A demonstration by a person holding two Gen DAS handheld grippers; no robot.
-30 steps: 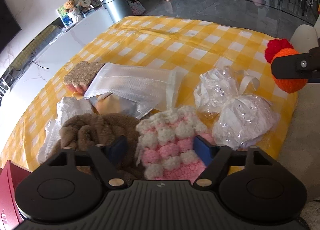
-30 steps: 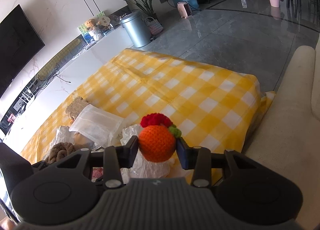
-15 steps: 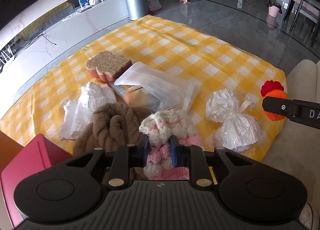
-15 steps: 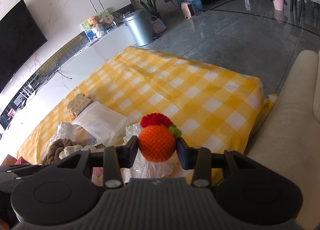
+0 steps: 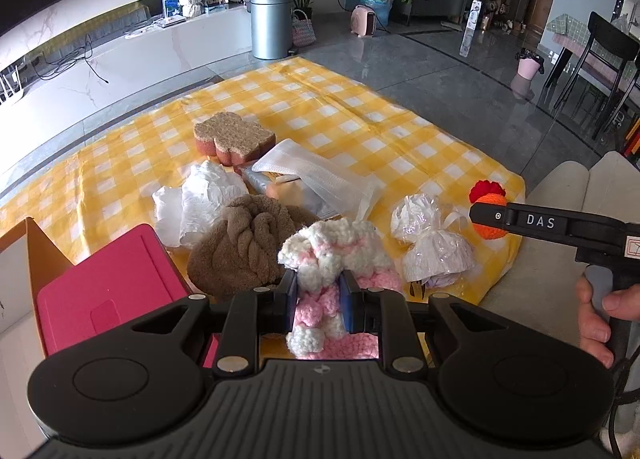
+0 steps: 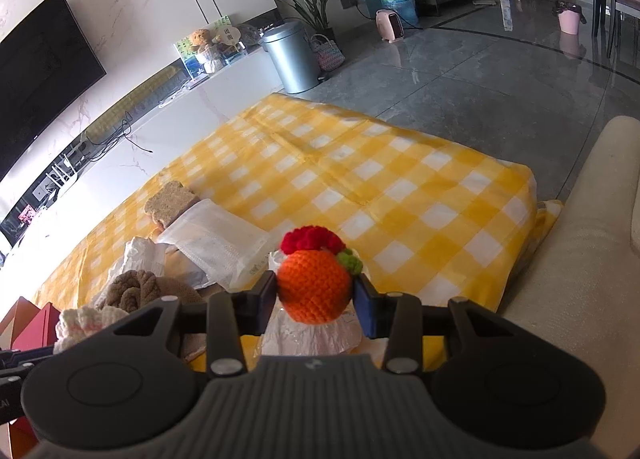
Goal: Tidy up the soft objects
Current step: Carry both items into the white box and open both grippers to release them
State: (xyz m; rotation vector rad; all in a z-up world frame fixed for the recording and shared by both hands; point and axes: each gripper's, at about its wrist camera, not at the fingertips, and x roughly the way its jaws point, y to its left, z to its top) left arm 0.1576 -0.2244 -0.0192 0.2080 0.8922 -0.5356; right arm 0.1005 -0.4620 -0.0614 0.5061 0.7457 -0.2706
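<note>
My left gripper (image 5: 318, 301) is shut on a pink and white knitted piece (image 5: 334, 259) and holds it above the near edge of the yellow checked table (image 5: 352, 119). My right gripper (image 6: 316, 293) is shut on an orange crocheted ball (image 6: 312, 285) with a red tuft, held above the table's right side; it also shows in the left wrist view (image 5: 486, 219). A brown knitted item (image 5: 244, 243), white plastic bags (image 5: 432, 239), a white mesh pouch (image 5: 316, 175) and a bear-shaped sponge (image 5: 232, 137) lie on the table.
A pink box (image 5: 104, 287) with a cardboard flap stands at the near left. A beige sofa (image 6: 580, 259) borders the table on the right. A crumpled white bag (image 5: 200, 199) lies left of the brown item. A grey bin (image 5: 270, 25) stands on the floor beyond.
My left gripper closed on the pink and white knitted piece and lifted it up and back. The right gripper stayed almost still with the orange ball.
</note>
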